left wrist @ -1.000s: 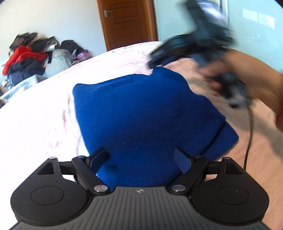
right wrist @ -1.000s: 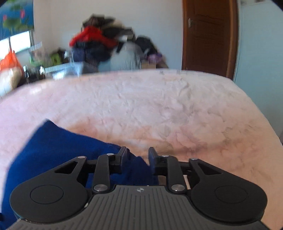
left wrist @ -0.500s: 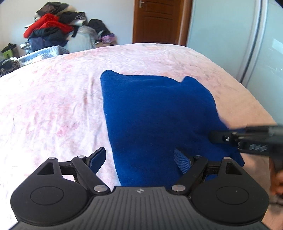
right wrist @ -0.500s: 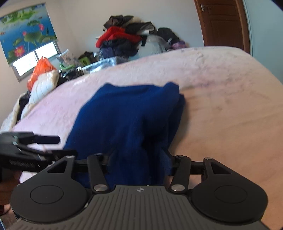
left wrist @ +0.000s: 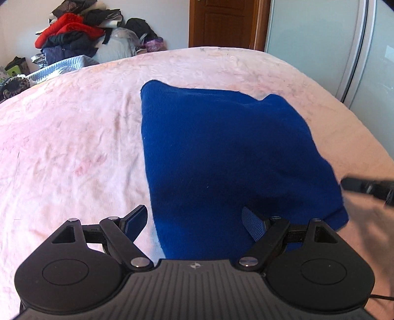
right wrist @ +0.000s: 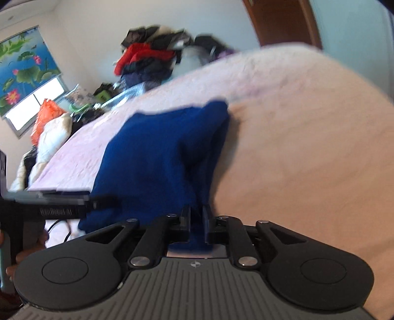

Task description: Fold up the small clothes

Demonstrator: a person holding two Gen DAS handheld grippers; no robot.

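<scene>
A dark blue knitted garment (left wrist: 221, 147) lies folded on the pink bed sheet (left wrist: 73, 147). My left gripper (left wrist: 193, 214) is open and straddles the garment's near left edge, one finger over the sheet, the other over the cloth. In the right wrist view my right gripper (right wrist: 196, 214) has its jaws narrow and opening slightly, with a fold of the blue garment (right wrist: 160, 152) pinched between the pads. Its tip shows in the left wrist view as a blurred black shape (left wrist: 364, 188) at the garment's near right corner. The left gripper (right wrist: 61, 204) shows at the left of the right wrist view.
A heap of clothes (left wrist: 73, 32) is piled beyond the far side of the bed. A brown door (left wrist: 221, 22) and a pale sliding panel (left wrist: 320, 37) stand behind. An orange bag (right wrist: 45, 115) and a window sit off the bed's left side.
My right gripper swung from the garment's far corner to its near right edge and closed on a fold there. The left gripper rolled a little and stayed open.
</scene>
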